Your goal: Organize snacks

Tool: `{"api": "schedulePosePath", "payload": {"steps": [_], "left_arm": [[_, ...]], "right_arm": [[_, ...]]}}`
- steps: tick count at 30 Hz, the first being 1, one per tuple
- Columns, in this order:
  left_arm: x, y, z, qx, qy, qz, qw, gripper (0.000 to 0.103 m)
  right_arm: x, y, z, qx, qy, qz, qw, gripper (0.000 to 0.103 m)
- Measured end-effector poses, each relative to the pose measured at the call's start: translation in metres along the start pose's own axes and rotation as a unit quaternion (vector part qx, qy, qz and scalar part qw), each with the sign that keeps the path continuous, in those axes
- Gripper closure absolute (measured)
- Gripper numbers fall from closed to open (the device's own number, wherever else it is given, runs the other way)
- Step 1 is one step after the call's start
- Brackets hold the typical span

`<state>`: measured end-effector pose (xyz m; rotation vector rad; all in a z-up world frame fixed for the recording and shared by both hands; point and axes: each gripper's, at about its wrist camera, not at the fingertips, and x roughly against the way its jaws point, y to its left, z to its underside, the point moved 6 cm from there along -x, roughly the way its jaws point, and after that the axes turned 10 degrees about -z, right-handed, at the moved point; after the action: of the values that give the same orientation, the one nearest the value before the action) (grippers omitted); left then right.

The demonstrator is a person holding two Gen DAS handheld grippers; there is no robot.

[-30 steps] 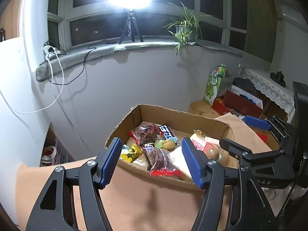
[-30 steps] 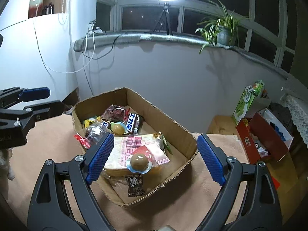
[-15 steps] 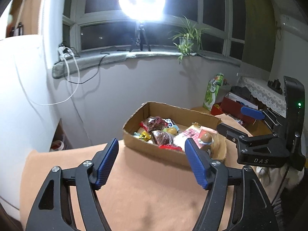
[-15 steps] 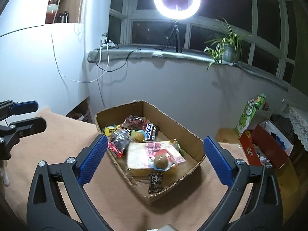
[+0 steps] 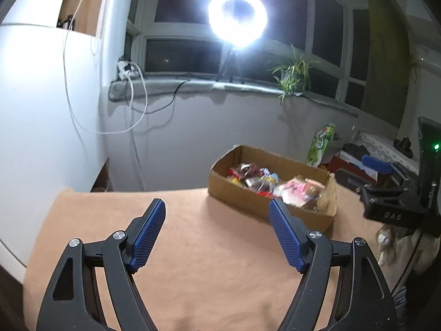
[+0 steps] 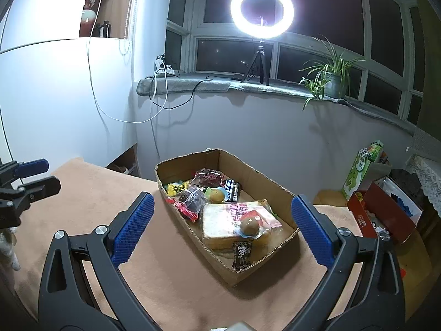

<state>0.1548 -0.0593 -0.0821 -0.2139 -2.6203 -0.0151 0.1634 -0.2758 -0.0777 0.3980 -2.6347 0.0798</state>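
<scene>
Cardboard box (image 6: pixel 264 182) of snacks sits on the tan surface (image 5: pixel 193 248). Right tool (image 6: pixel 223 227): wide open, empty, box beyond it; this view alone resolves a bread pack (image 6: pixel 234 226). Left tool (image 5: pixel 217 233): opening, empty, box blurred.

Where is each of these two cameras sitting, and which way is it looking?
Left wrist: on the left gripper, looking down its opening, empty jaws across the tan table cloth; the right gripper shows at right.
Right wrist: on the right gripper, jaws wide and empty, facing the open brown cardboard box of snacks.
Shared: box, white ring light.
</scene>
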Motion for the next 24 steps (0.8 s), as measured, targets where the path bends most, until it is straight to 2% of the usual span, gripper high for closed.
{"api": "schedulePosePath", "payload": {"steps": [3,24], "left_arm": [[-0.003,0.005,0.005,-0.001,0.005,-0.011,0.9999,0.025],[-0.005,0.001,0.013,-0.016,0.018,-0.022,0.9995,0.025]], "right_arm": [[-0.001,0.000,0.001,0.002,0.001,-0.001,1.000,0.001],[-0.003,-0.003,0.008,0.008,0.012,0.000,1.000,0.001]]}}
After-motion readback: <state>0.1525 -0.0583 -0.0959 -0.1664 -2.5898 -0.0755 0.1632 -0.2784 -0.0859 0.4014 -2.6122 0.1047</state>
